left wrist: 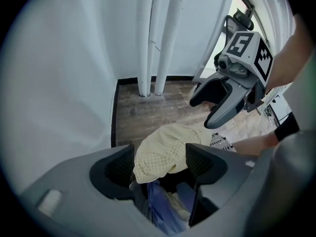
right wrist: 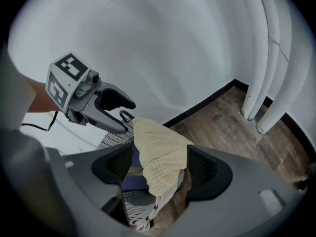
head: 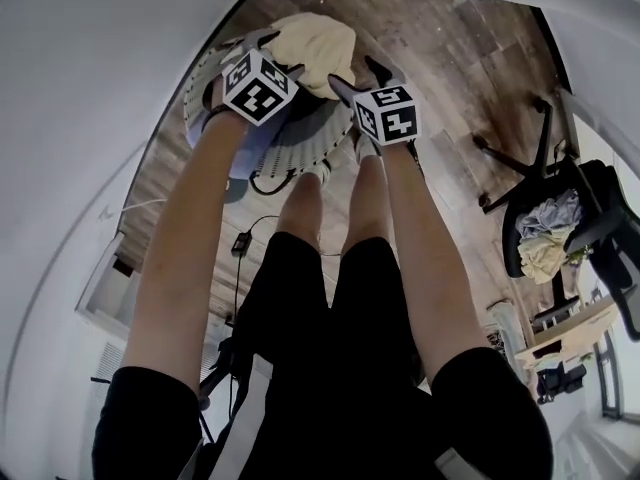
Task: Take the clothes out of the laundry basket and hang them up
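**Pale yellow checked garment** (head: pixel 315 48): heaped on top of the laundry basket (head: pixel 300 140), which stands on the wooden floor (left wrist: pixel 148 110) beside the wall. A blue garment (left wrist: pixel 158 206) lies beneath it.

**Left gripper** (left wrist: pixel 160 162) and **right gripper** (right wrist: pixel 160 167): both point down over the heap. The jaws are apart and frame the yellow cloth without visibly pressing it, apparently placed for a two-sided pickup.

**Not visible:** the basket's depth, its remaining contents, and any hanging rail.

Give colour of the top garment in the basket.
Pale yellow garment, fine check; right gripper view shows it best.
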{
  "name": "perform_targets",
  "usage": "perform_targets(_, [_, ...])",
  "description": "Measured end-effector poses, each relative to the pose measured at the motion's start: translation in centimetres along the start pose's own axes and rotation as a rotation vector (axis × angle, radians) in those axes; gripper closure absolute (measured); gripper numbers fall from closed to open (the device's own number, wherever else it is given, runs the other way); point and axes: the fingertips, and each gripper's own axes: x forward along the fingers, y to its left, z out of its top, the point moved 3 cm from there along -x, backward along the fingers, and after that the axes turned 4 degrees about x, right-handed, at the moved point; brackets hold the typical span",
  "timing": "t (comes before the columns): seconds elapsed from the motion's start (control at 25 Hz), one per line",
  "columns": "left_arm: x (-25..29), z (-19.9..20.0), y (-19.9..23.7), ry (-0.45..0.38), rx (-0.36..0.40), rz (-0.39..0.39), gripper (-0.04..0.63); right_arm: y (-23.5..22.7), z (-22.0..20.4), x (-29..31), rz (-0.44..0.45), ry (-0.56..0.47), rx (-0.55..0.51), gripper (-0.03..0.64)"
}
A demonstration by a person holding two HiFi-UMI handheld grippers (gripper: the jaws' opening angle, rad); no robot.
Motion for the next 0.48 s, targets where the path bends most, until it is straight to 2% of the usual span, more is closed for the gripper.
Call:
perform_targets(0.28, [4.0, -1.9, 0.8, 0.145, 0.062, -0.060, 0.253, -1.2, -1.7, 4.6, 0.043, 0.102, 0.049, 0.272])
perform_targets(0.48, [5.2, -2.8, 0.9, 0.196, 0.101, -0.048, 0.277, -1.5, -2.7, 6.7, 0.115, 0.172, 0.138, 0.278])
